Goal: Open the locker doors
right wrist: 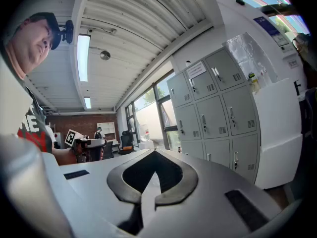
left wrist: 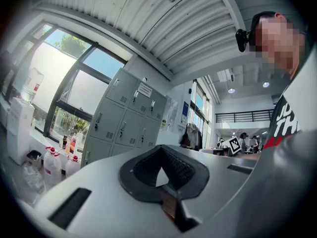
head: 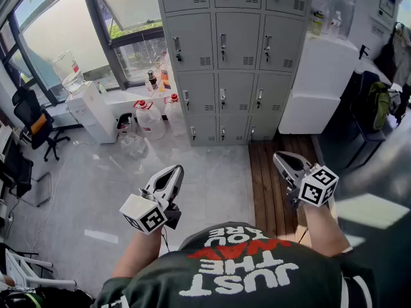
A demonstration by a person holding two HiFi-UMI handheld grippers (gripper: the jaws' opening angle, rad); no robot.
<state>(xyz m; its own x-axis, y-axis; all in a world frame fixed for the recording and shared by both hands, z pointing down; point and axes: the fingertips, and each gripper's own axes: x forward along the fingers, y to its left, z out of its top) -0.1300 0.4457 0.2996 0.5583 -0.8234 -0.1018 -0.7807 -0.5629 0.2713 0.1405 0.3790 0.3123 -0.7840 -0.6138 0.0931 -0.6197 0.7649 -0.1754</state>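
The grey locker bank (head: 237,63) stands against the far wall, three columns wide, with every visible door closed and a small handle on each. It also shows in the left gripper view as the lockers (left wrist: 124,118) and in the right gripper view as the lockers (right wrist: 218,108). My left gripper (head: 176,170) hangs in the air well short of them, jaws together and empty; its own view shows the left gripper (left wrist: 159,148) closed on nothing. My right gripper (head: 278,155) is held level at the right, shut and empty, and the right gripper (right wrist: 154,151) looks the same in its own view.
A white water dispenser (head: 93,111) and large water bottles (head: 151,117) stand left of the lockers by the window. A white cabinet (head: 321,82) sits to their right. There is an office chair (head: 35,124) at far left, a wooden floor strip (head: 276,185) and a chair with a bag (head: 376,104) at right.
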